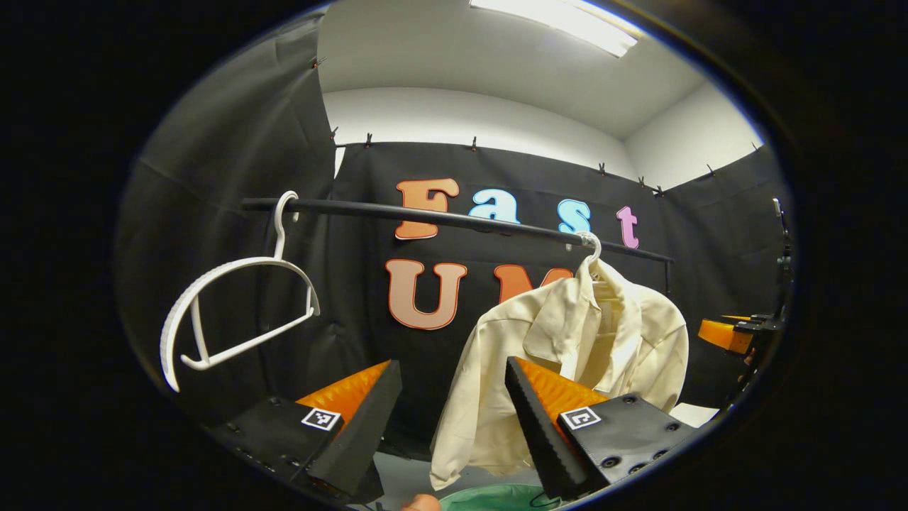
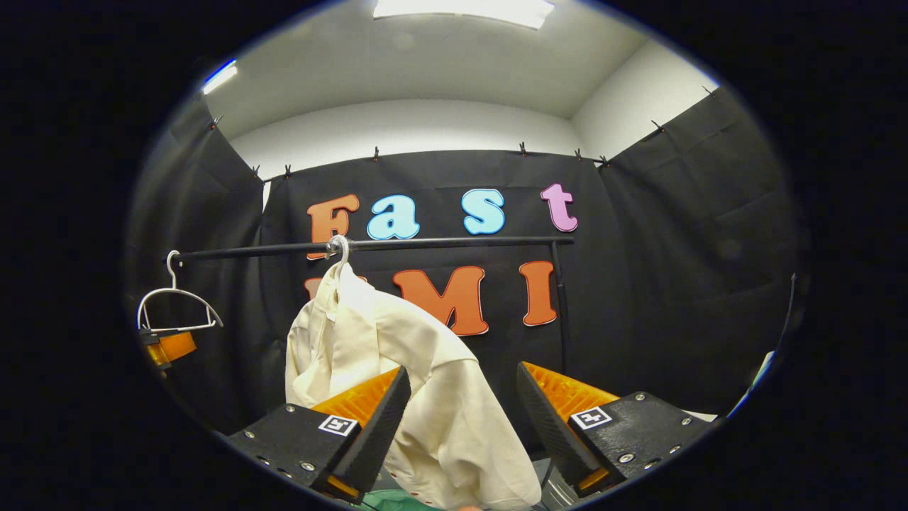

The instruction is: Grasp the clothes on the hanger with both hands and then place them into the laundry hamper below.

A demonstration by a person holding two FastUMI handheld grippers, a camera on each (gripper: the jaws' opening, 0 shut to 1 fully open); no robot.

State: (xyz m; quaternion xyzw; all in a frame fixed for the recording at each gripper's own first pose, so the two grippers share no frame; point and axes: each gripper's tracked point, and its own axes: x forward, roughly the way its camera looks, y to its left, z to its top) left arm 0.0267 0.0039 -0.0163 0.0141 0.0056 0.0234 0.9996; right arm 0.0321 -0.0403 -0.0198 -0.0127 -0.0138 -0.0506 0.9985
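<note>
Left gripper (image 1: 454,411) and right gripper (image 2: 461,415) both have fingers spread apart, holding nothing. Beyond them a cream shirt (image 1: 567,355) hangs on a hanger from a black rail (image 1: 454,218) — an empty white hanger (image 1: 234,312) further along. Green hamper (image 1: 496,498) rim below.

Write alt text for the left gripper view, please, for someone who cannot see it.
A cream shirt hangs on a hanger from a black rail, just beyond the open left gripper. An empty white hanger hangs at the rail's left end, and a green hamper edge peeks below.
</note>
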